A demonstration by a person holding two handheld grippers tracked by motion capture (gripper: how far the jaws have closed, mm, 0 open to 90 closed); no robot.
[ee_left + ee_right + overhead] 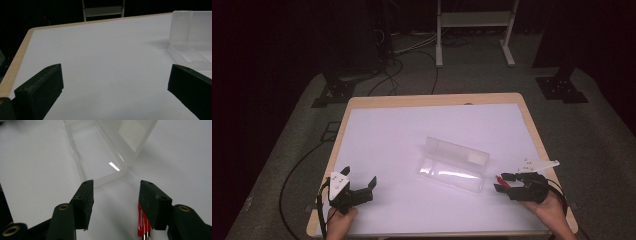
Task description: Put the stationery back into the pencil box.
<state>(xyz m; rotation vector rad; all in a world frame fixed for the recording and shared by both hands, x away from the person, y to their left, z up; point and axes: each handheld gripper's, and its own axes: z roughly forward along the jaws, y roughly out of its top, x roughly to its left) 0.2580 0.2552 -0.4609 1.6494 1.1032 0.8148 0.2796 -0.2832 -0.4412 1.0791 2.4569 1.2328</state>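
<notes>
- We see a clear plastic case (452, 165) lying open near the middle of the white table (387, 130), its lid standing up along the far side and its shallow tray facing us.
- Its long axis runs from left-far to right-near, so the right-near end points toward our right tool (503, 182).
- Our right tool sits just beside that end, jaws parted and holding nothing; in the right gripper view the tray's corner (117, 173) lies just ahead of the gap.
- A red item (143, 225), perhaps pens, lies on the table under the right jaw, apart from the case.
- Our left tool (371, 186) rests at the near left, jaws wide apart and empty, well apart from the case.
- We judge the right hand is nearer.
</notes>
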